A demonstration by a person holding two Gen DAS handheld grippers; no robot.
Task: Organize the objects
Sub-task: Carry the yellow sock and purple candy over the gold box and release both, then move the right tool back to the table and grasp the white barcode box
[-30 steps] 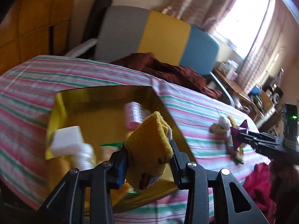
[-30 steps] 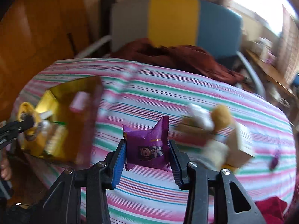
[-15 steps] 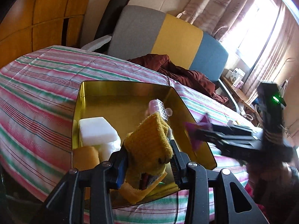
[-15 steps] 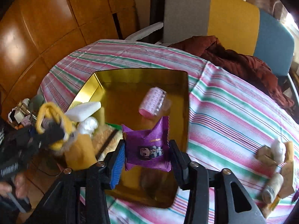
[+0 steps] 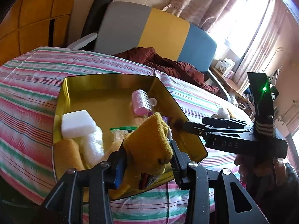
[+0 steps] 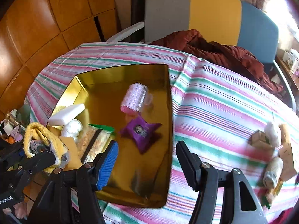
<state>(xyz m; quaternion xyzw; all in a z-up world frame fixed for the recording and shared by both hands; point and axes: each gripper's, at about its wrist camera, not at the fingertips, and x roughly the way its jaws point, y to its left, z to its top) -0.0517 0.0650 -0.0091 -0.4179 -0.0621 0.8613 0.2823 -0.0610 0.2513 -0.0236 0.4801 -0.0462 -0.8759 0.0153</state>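
Note:
A gold tin box (image 6: 169, 112) stands open on the striped tablecloth; it also shows in the left wrist view (image 5: 67, 87). My left gripper (image 5: 147, 158) is shut on a yellow knitted cloth (image 5: 149, 143) over the box's near edge. My right gripper (image 6: 147, 160) is open and empty above the box. A purple snack packet (image 6: 142, 132) lies on the box floor just beyond its fingers. A pink hair roller (image 6: 133, 99), a white block (image 6: 66, 114), a white wad (image 6: 72, 127) and a green-topped bag (image 6: 97, 138) lie in the box too.
Several small items, a white wad (image 6: 272, 133) and small cartons (image 6: 259, 140), lie on the cloth at the right. A dark red garment (image 6: 214, 50) lies at the table's far edge before a grey, yellow and blue chair (image 6: 205, 13). Wood panels stand to the left.
My right gripper carried the purple packet from the right of the table over the box, then opened; the packet now lies in the box. The left gripper kept hold of the yellow cloth.

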